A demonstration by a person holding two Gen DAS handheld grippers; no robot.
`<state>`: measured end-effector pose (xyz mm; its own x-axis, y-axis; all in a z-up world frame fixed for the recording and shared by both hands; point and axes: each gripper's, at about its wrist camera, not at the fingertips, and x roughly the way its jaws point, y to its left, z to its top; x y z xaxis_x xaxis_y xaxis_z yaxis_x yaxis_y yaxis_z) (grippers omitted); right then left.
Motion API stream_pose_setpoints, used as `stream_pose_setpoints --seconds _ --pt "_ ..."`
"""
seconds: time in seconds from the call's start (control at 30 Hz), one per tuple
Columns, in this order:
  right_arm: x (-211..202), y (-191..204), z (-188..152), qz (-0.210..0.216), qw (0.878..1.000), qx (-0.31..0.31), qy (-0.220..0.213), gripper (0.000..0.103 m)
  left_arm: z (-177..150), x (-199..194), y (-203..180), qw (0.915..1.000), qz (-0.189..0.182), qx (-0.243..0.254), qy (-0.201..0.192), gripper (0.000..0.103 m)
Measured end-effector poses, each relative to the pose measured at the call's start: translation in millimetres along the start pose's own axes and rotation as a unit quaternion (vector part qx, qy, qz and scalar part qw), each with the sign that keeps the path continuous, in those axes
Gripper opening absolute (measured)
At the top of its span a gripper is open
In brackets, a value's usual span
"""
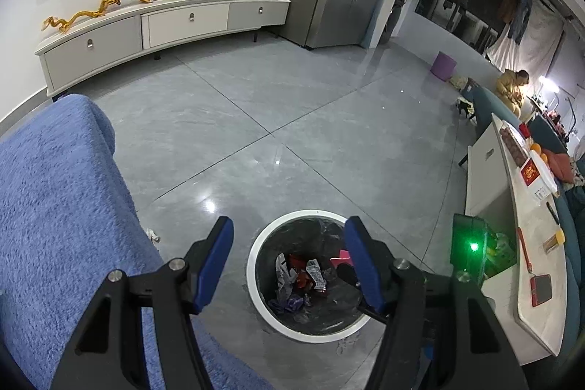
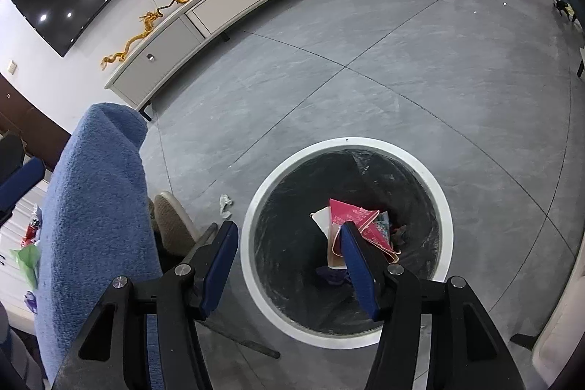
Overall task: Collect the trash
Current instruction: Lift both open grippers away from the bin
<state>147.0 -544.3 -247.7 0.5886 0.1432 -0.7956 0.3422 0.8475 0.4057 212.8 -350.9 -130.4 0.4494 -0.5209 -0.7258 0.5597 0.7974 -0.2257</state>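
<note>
While some rubbish lies on the worktop at far left of the right wrist view, beside the blue towel, and a crumpled white scrap sits on the floor near the bin, much is already collected: wrappers and a pink packet lie inside the black-lined bin. Both claws hover over it, the left claw with jaws apart and holding nothing, the right claw likewise apart. By my judgement, the floor scrap and worktop litter remain.
</note>
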Motion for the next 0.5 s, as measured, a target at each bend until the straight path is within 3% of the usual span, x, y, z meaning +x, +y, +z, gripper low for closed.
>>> stream_pose_setpoints --seconds 0.07,0.13,0.2,0.3,0.5 --pt "-2 2 0 0.003 1.000 0.001 -0.001 0.045 -2 -4 5 1.0000 0.000 -0.004 -0.002 0.061" --pt "-3 7 0 0.000 1.000 -0.007 0.000 0.023 -3 -8 10 0.9999 0.000 -0.010 -0.004 0.061" --pt "-4 14 -1 -0.005 1.000 -0.020 0.003 0.010 -4 -11 14 0.9999 -0.002 -0.015 -0.006 0.061" --pt "-6 25 -3 -0.016 0.999 -0.037 0.002 0.005 -5 -16 20 0.9998 -0.002 -0.019 -0.010 0.061" --pt "-7 42 -5 -0.046 0.996 -0.076 0.001 0.004 -7 -26 29 0.9995 -0.003 -0.027 -0.017 0.061"
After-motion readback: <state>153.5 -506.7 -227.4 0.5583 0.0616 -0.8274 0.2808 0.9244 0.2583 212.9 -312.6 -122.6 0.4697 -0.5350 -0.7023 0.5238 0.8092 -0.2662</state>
